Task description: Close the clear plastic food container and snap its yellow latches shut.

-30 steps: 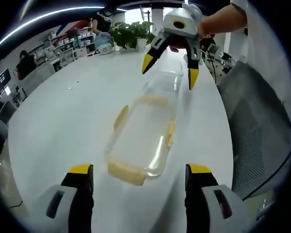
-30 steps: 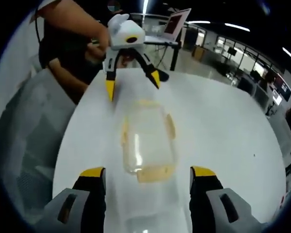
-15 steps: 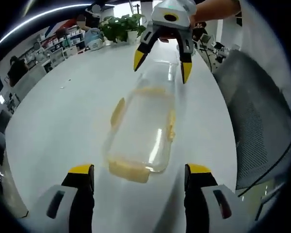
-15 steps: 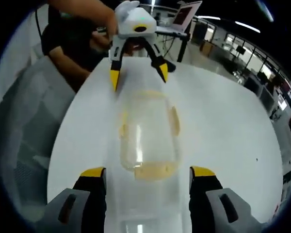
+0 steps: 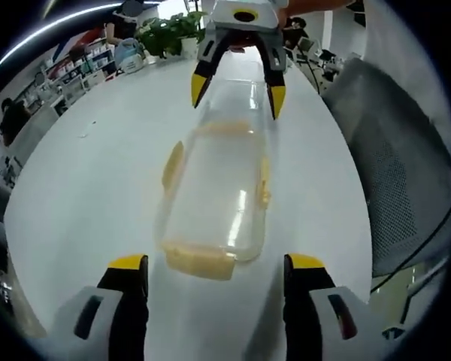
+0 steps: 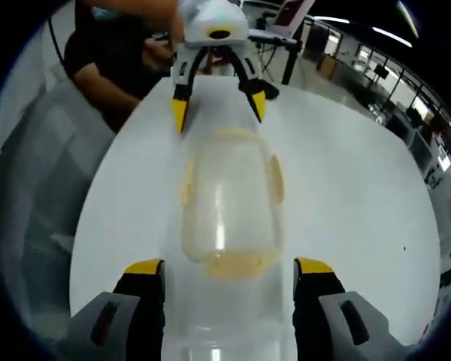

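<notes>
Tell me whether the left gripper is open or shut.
Open: the left gripper has its jaws spread wide, either side of the clear container, gripping nothing.

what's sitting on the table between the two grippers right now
The clear container with yellow latches lies lengthwise between the open left gripper and the open right gripper, seen in the left gripper view.

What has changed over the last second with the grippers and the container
Both grippers have closed in on the container from opposite ends: the right gripper now straddles its far end in the left gripper view, and the left gripper does likewise in the right gripper view. Nothing was gripped; both stay open. The container still lies on the white table, latches seemingly unchanged.
</notes>
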The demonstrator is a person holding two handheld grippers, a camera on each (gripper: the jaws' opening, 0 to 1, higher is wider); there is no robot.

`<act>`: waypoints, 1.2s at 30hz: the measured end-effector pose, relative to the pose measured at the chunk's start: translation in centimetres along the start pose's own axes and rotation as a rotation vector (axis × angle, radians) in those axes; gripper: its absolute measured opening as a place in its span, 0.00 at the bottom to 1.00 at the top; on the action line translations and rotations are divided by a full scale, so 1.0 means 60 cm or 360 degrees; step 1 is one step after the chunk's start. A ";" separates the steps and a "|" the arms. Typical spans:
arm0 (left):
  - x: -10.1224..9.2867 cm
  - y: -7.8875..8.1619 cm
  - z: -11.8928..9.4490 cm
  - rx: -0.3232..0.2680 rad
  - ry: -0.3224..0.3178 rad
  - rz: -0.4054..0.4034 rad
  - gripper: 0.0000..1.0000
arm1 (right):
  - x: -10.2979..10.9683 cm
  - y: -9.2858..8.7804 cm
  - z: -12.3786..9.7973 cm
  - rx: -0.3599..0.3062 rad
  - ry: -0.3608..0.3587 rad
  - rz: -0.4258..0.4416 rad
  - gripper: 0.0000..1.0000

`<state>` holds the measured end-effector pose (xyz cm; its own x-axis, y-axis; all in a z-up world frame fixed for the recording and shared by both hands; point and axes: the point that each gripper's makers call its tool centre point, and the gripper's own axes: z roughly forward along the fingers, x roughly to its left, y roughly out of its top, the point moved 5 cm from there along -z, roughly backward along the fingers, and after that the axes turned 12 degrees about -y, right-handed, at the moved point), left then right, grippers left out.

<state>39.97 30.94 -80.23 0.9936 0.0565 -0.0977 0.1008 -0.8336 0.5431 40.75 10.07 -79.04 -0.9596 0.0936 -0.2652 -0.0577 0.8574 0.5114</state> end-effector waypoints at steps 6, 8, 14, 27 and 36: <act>0.013 -0.001 0.001 0.0042 -0.0005 0.0045 0.71 | -0.003 -0.008 0.008 0.0038 0.0025 -0.0029 0.68; 0.017 0.000 0.000 0.0053 -0.0007 0.0053 0.68 | -0.004 -0.009 0.009 0.0038 0.0031 -0.0024 0.68; 0.024 -0.003 0.005 0.0098 -0.0041 0.0091 0.68 | -0.004 -0.011 0.016 0.0051 0.0045 -0.0036 0.67; 0.034 -0.008 0.016 0.0154 -0.0077 0.0127 0.63 | -0.007 -0.012 0.032 0.0067 0.0063 -0.0030 0.66; 0.039 -0.004 0.018 0.0139 -0.0095 0.0150 0.62 | -0.009 -0.016 0.037 0.0078 0.0072 -0.0015 0.64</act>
<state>42.23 30.68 -81.46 0.9934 -0.0549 -0.1007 -0.0002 -0.8786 0.4775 41.92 10.31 -81.23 -0.9707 0.0634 -0.2318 -0.0542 0.8821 0.4679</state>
